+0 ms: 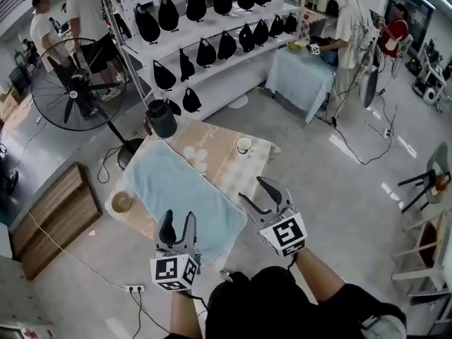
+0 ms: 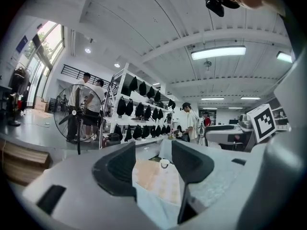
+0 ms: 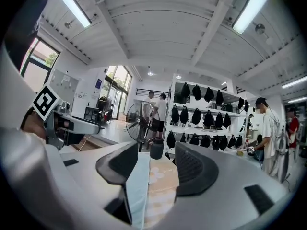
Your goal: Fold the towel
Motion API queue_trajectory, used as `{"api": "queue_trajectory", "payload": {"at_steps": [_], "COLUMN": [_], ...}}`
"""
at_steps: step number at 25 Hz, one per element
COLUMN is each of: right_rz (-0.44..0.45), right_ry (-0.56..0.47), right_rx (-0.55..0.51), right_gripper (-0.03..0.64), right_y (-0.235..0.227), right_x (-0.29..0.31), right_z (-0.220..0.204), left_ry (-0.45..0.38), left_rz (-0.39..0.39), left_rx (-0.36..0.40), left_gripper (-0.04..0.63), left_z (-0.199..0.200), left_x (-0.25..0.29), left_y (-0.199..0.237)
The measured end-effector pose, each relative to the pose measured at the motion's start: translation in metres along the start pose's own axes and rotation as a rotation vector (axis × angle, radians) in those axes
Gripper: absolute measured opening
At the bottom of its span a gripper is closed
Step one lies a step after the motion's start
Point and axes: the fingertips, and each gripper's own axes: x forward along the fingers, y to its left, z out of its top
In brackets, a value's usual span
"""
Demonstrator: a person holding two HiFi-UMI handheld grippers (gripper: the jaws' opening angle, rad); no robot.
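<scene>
A: Towel, where?
B: Light blue towel (image 1: 185, 189) lies spread flat and unfolded on the desk (image 1: 220, 155). It covers the left side, from the far left corner down to the near edge.
A: Left hand-held gripper (image 1: 178, 219)?
B: Jaws wide apart, nothing between the pads. It hangs at the desk's near edge, over the towel's near end. Can't tell if it touches the cloth.
A: Right hand-held gripper (image 1: 251, 189)?
B: Also open and empty. It sits at the near edge by the towel's near right corner, pointing across the desk.
A: Other stuff?
B: White cup (image 1: 244, 145) stands near the far right edge, apart from the towel. Dark jug (image 1: 161, 119) is at the far left corner, just past the towel's far end. Small round bowl (image 1: 121, 202) is at the left corner, beside the towel. Floor fan (image 1: 70, 83) stands off the desk's left.
</scene>
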Motion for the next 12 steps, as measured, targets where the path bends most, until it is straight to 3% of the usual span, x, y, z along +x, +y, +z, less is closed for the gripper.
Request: {"api": "queue_trajectory", "payload": {"at_steps": [5,12], "right_rz": [0.07,0.231], "right_ry": [0.024,0.032], "right_rx": [-0.016,-0.046], "right_gripper": [0.221,0.224], "right_y": [0.002,-0.011], "right_x": [0.053,0.107], "right_z": [-0.004,-0.019], "left_ry": [0.032,0.052], "left_rz": [0.035,0.171], "left_rx": [-0.028,-0.049], "left_gripper": [0.218,0.218], "left_z": [-0.007,-0.025], "left_x": [0.032,0.053], "left_y": [0.034,0.054]}}
